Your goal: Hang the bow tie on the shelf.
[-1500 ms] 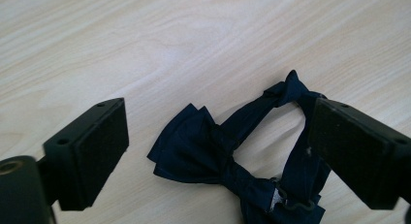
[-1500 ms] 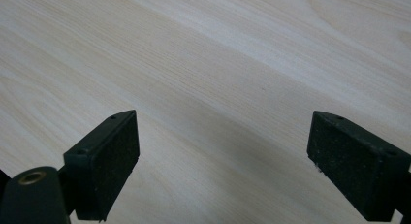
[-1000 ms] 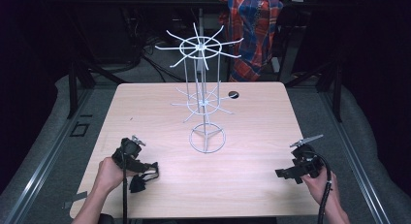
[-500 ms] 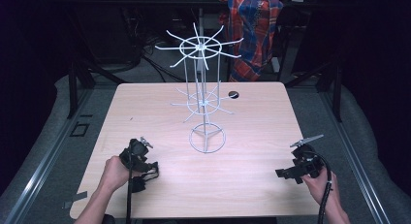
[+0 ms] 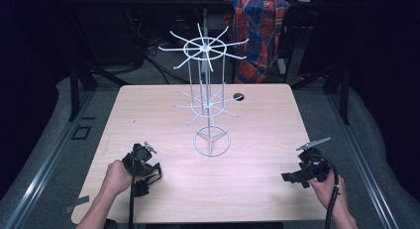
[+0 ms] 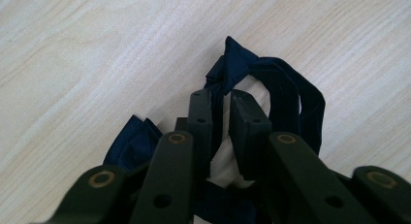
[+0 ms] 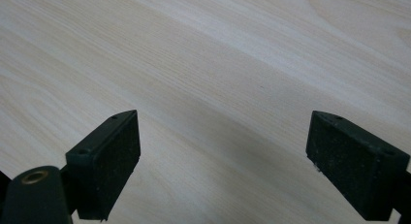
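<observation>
Where the pale wood-grain counter [image 5: 257, 189] meets its near left corner, the left gripper [image 5: 143, 175] points down at a dark navy strip of cloth [image 6: 286, 90], a soft, limp band that lies in loops and folds on the laminate. In the left gripper view its two black, blocky fingers [image 6: 199, 122] have just been closing and now stand narrow, with a twisted fold of the cloth pinched between them; one loop curls out past the fingertips to the right, and another flat fold spreads at the lower left. The fabric looks matte and slightly creased, with a knotted, pointed tuft at its far end.

The right gripper [image 5: 297, 177] sits near the counter's near right corner, well apart from the cloth. In the right gripper view its fingers [image 7: 109, 161] stand wide, their rectangular pads finely grained and dull black, with bare wood grain between them.

A white wire rack [image 5: 208, 105] stands upright at the middle of the counter: a round ring base, thin vertical rods, and two tiers of spokes radiating like wheels. A small dark round disc [image 5: 238, 96] lies on the counter just behind it.
</observation>
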The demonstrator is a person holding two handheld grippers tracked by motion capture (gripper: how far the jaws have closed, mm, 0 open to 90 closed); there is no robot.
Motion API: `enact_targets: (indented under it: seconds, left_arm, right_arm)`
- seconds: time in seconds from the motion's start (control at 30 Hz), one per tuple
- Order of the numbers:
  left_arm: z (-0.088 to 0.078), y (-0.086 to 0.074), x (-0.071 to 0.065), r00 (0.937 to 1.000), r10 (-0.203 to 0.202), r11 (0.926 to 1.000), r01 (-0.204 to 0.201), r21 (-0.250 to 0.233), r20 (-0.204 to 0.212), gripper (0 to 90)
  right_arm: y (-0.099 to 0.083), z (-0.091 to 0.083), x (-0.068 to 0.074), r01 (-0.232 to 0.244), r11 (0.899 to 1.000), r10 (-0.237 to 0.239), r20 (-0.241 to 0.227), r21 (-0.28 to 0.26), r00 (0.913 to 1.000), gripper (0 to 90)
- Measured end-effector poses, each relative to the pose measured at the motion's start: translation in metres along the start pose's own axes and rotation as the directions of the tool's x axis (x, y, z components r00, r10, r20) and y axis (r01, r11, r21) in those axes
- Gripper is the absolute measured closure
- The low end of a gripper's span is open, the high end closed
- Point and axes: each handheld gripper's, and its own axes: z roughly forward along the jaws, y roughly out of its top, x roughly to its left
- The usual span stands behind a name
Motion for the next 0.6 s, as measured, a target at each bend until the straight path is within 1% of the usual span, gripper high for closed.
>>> enact_targets:
  seconds: [0.13,0.27,0.33,0.37,0.43,0.57,0.6]
  left_arm:
    - [0.001,-0.001,0.0,1.0,0.003,1.0,-0.003,0.001,-0.003,86.2]
    - [-0.002,-0.001,0.0,1.0,0.006,0.9999,-0.006,-0.015,-0.006,87.8]
    - [-0.005,-0.002,0.0,1.0,-0.004,0.999,0.004,-0.045,0.003,87.9]
    - [-0.005,-0.002,0.0,1.0,-0.004,0.999,0.004,-0.045,0.003,88.0]
    - [-0.01,-0.003,0.0,0.9999,-0.01,0.9966,0.01,-0.082,0.002,88.1]
    - [-0.014,-0.003,-0.001,0.9999,-0.012,0.9948,0.012,-0.101,0.0,88.1]
    - [-0.017,-0.003,-0.002,0.9998,-0.01,0.9932,0.008,-0.116,-0.015,88.0]
  right_arm:
    - [0.0,0.0,0.0,-0.004,1.0,0.004,-0.001,-0.004,1.0,12.0]
    - [0.0,0.0,0.0,-0.002,1.0,0.002,0.0,0.001,1.0,12.0]
    - [0.0,0.0,0.0,-0.006,1.0,0.006,-0.004,-0.006,1.0,12.0]
    - [0.0,0.0,0.0,-0.006,1.0,0.006,-0.004,-0.006,1.0,12.0]
    - [0.0,0.0,0.0,-0.01,1.0,0.01,-0.003,-0.009,1.0,12.0]
    - [0.0,0.0,0.0,-0.009,1.0,0.009,-0.002,-0.009,1.0,12.0]
    - [0.0,0.0,0.0,-0.008,1.0,0.008,-0.002,-0.008,1.0,12.0]
